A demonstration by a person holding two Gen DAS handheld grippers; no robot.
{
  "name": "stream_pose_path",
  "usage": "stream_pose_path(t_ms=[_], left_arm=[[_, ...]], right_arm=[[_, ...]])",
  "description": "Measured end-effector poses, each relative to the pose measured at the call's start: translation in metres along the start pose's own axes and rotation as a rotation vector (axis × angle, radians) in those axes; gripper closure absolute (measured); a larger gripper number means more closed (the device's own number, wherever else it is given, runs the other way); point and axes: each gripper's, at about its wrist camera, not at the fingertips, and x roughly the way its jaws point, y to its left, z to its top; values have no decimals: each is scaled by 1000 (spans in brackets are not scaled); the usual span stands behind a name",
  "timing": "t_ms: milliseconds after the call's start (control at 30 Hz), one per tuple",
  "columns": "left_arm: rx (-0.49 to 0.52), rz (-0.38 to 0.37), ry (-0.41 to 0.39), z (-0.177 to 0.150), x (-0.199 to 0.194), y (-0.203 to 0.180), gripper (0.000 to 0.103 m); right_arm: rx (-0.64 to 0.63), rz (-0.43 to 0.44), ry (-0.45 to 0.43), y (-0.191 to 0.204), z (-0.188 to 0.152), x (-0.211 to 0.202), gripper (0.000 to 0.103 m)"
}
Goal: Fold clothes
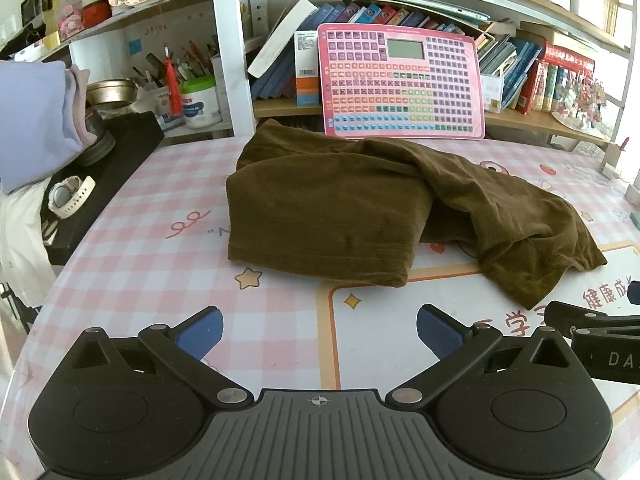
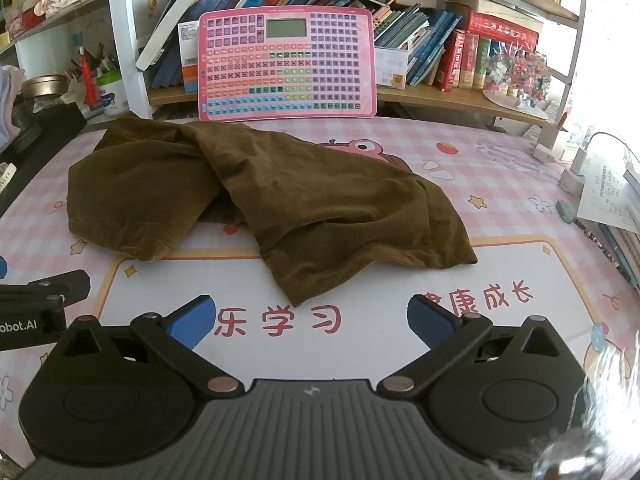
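Observation:
An olive-brown garment (image 1: 360, 204) lies crumpled on the pink checked table mat (image 1: 160, 208), its left part lying flat and its right part bunched with a corner reaching toward me. It also shows in the right wrist view (image 2: 280, 204). My left gripper (image 1: 319, 330) is open and empty, hovering just in front of the garment's near edge. My right gripper (image 2: 311, 322) is open and empty, just short of the garment's near corner. The right gripper's body shows at the right edge of the left wrist view (image 1: 600, 328).
A pink keyboard-like board (image 1: 400, 80) leans on the bookshelf behind the garment. A black box with a white watch (image 1: 72, 196) and folded lilac cloth (image 1: 36, 120) sit at the left. Papers, books and a charger (image 2: 576, 168) lie at the right edge.

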Motion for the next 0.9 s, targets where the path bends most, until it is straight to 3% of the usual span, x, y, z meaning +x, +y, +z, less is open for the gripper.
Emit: stream_pose_path(t_ms=[633,900], left_arm=[[11,7,23,-1,3,2,0],[9,-25,32,-2,6,7,0]], right_arm=[[2,-11,23,5,-1,1,0],[-26,-100,43,13,-2,5,0]])
